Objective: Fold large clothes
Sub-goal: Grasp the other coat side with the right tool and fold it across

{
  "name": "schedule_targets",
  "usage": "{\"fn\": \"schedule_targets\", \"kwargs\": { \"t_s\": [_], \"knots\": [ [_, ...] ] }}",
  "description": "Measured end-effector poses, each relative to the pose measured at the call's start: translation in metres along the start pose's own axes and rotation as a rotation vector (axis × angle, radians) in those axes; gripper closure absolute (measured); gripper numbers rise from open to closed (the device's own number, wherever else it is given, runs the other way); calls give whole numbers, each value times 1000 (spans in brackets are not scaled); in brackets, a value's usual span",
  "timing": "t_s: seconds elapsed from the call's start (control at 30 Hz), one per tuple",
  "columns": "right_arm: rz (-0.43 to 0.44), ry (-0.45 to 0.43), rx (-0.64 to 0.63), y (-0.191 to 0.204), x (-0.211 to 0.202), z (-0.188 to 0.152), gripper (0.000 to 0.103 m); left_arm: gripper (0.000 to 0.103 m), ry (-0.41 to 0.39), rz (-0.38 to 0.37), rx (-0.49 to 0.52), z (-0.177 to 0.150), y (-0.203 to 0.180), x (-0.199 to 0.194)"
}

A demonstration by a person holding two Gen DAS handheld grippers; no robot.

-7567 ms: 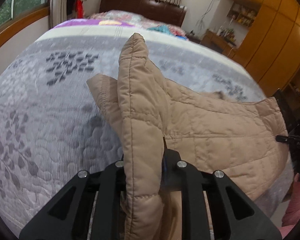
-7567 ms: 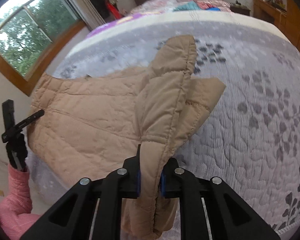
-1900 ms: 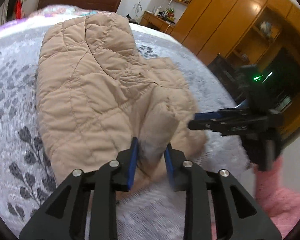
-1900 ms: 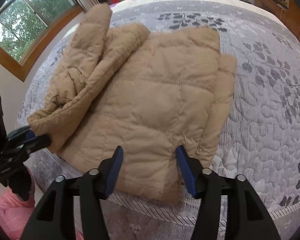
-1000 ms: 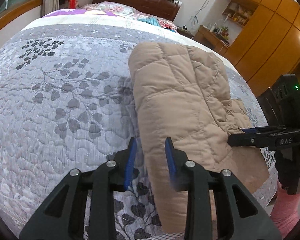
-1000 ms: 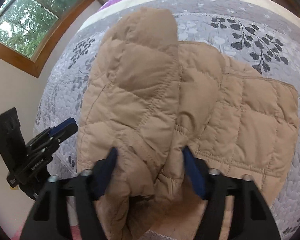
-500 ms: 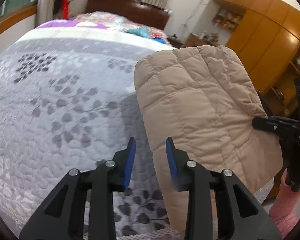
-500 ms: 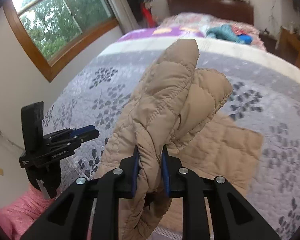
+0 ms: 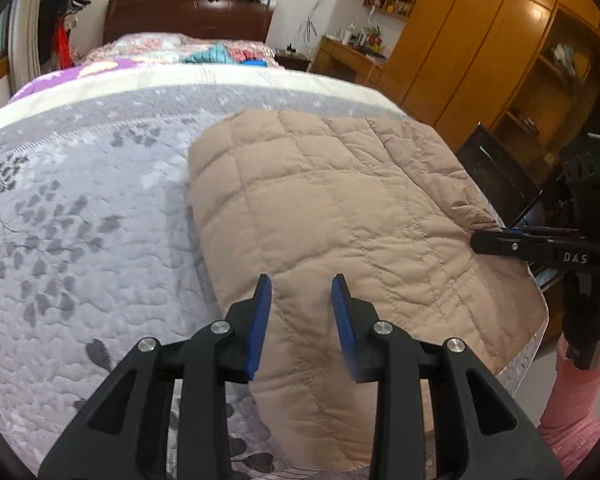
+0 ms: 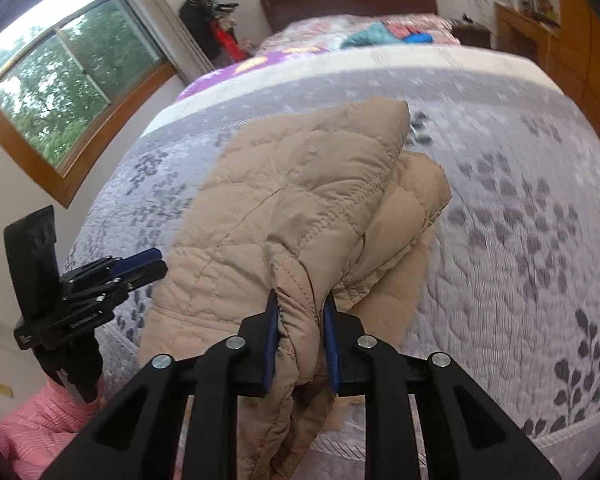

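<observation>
Beige quilted jacket (image 10: 300,200) is pinched in the right gripper (image 10: 300,336); the left gripper (image 9: 302,312) is open and empty, so the thick fold may slip and unfold on the bed (image 9: 80,208).

Soft daylight from window (image 10: 60,92); glare on wardrobe (image 9: 500,40); heavy fisheye edges; bed (image 10: 520,200) beyond fingers motion-blurred.

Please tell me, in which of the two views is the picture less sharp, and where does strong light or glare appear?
Right wrist view: the bedspread is smeared by motion blur, while the jacket clamped in the right gripper stays fairly sharp; the window is overexposed. Left wrist view: mostly sharp, with glare on the wardrobe and one blurred pad of the left gripper.
</observation>
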State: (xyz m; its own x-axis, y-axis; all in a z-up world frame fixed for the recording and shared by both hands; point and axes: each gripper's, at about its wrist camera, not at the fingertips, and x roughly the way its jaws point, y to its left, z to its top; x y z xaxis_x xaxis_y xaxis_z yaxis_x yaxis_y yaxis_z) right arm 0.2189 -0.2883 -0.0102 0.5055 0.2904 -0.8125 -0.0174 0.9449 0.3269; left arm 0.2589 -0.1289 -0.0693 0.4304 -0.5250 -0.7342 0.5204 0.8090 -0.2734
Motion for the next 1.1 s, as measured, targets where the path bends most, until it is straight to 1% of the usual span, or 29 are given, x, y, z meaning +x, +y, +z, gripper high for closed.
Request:
{"fn": "schedule_targets", "kwargs": {
  "t_s": [0.07,0.17,0.37,0.53,0.73,0.87,1.0,1.1],
  "knots": [
    [1,20,22,-11,12,-6,82,70,22,-1,2,-3,-1,11],
    [7,37,47,-25,27,-15,80,69,28,-3,13,-7,-1,18],
    [41,41,71,-44,47,-32,77,69,55,18,27,-14,-1,34],
    [36,39,69,-47,56,-39,74,69,57,43,42,-16,-5,39],
    [13,23,52,-39,63,-45,73,68,52,59,49,-19,-6,42],
    [24,10,70,-37,70,-50,73,68,41,75,64,-23,-10,43],
    [18,4,83,-37,70,-51,73,68,35,80,65,-24,-12,42],
    [11,6,89,-38,64,-48,70,68,36,79,61,-23,-12,40]
  ]
}}
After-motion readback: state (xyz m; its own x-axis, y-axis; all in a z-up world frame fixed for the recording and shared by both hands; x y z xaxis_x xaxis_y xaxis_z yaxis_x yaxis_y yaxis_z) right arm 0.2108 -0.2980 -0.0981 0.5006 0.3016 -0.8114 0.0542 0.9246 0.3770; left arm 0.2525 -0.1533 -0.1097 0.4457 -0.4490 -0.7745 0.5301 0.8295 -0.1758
